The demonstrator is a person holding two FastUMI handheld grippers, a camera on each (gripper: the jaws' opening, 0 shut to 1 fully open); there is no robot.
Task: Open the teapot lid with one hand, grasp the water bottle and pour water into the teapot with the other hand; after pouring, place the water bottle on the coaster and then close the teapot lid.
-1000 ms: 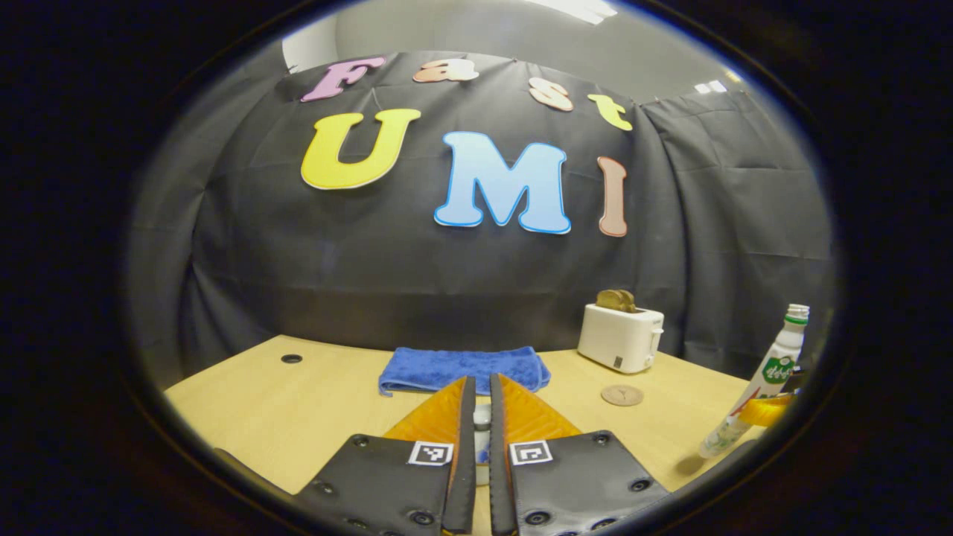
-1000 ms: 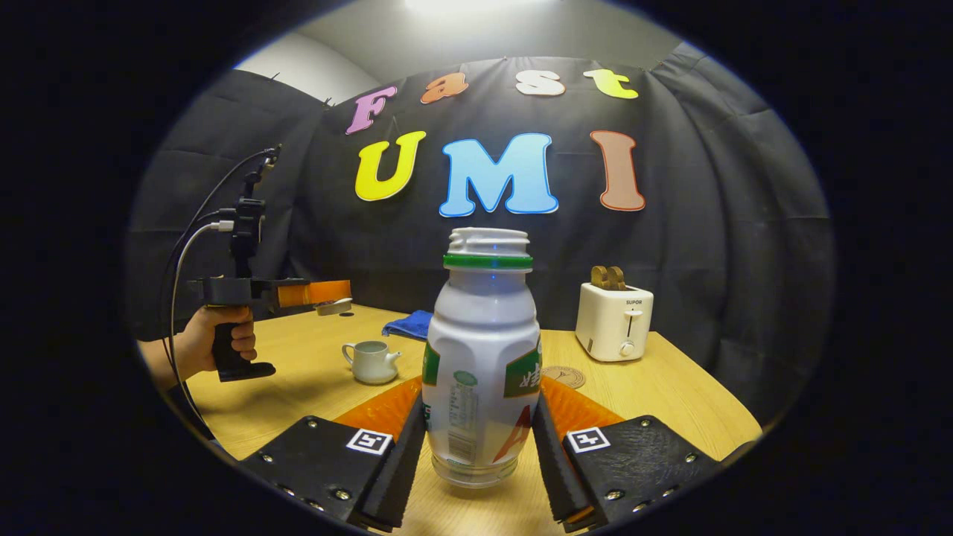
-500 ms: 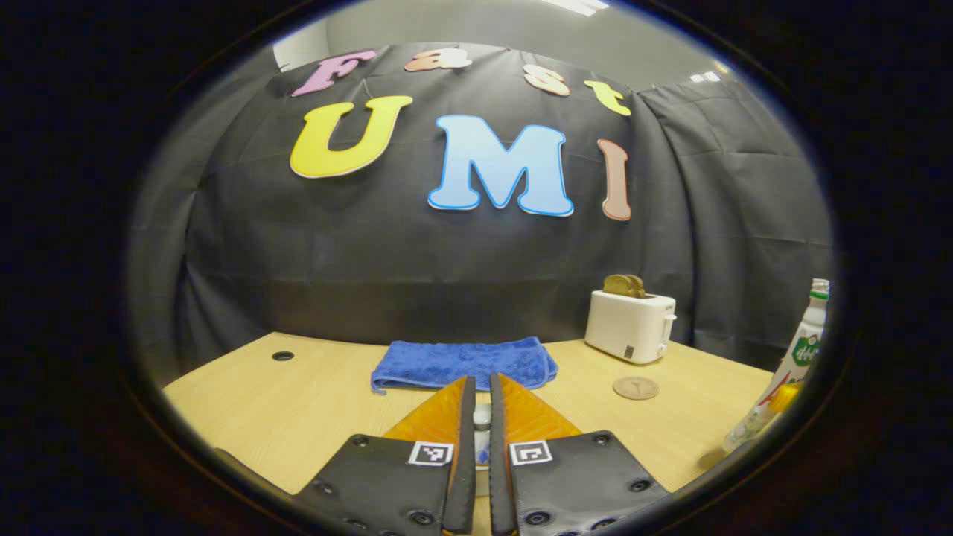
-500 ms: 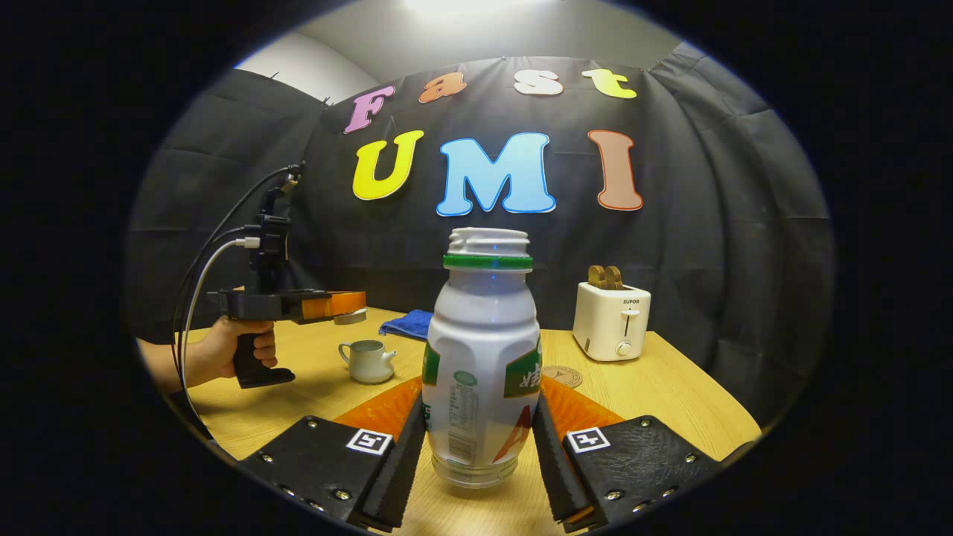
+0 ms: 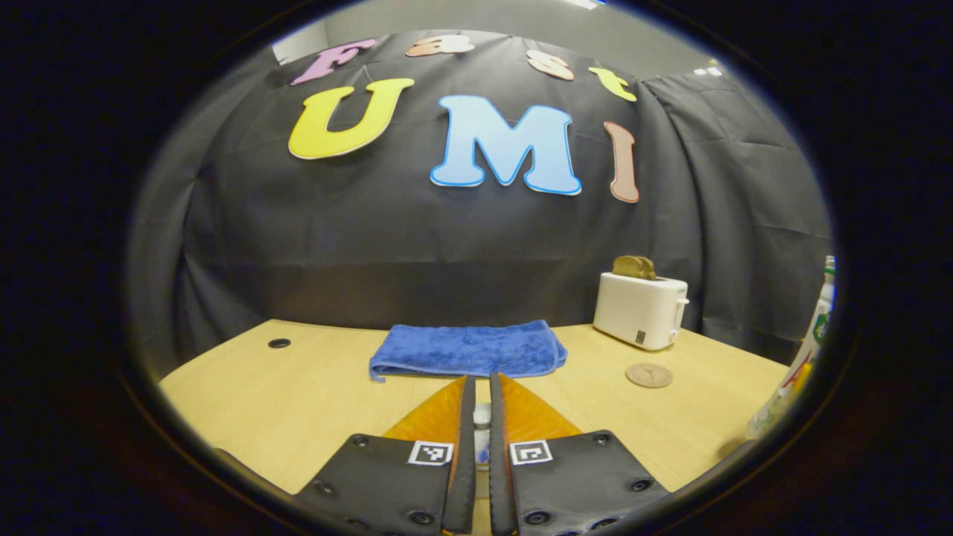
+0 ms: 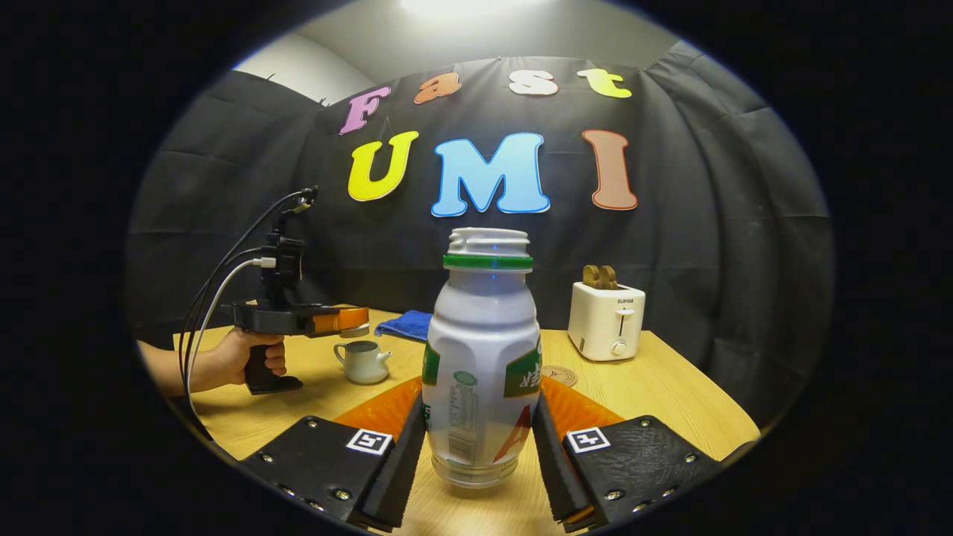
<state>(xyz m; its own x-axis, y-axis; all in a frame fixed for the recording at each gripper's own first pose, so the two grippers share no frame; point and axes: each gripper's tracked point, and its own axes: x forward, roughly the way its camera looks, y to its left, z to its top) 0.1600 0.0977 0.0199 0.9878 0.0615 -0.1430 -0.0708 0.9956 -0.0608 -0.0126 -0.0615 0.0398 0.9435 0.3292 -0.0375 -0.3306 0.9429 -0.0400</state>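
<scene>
Both jaws are clamped: right gripper (image 6: 480,439) squeezes the water bottle (image 6: 482,357) upright, cap off, and left gripper (image 5: 476,417) pinches the teapot lid (image 5: 482,415). Ahead-left of the bottle sits the open teapot (image 6: 362,361), lid hovering right above it. I'd swing over, tip slowly, and keep the lid clear.

- You're working in a staged recording booth, not a real kitchen: black cloth (image 6: 707,223) is draped as the wall behind and beside you.
- A plain grey ceiling with a lit panel (image 6: 454,7) shows above the cloth.
- Your surface is a light wooden table (image 5: 298,402) with a cable hole (image 5: 279,343), like an office desk.
- The household props are few: a white toaster (image 6: 607,321), a folded blue towel (image 5: 469,350).
</scene>
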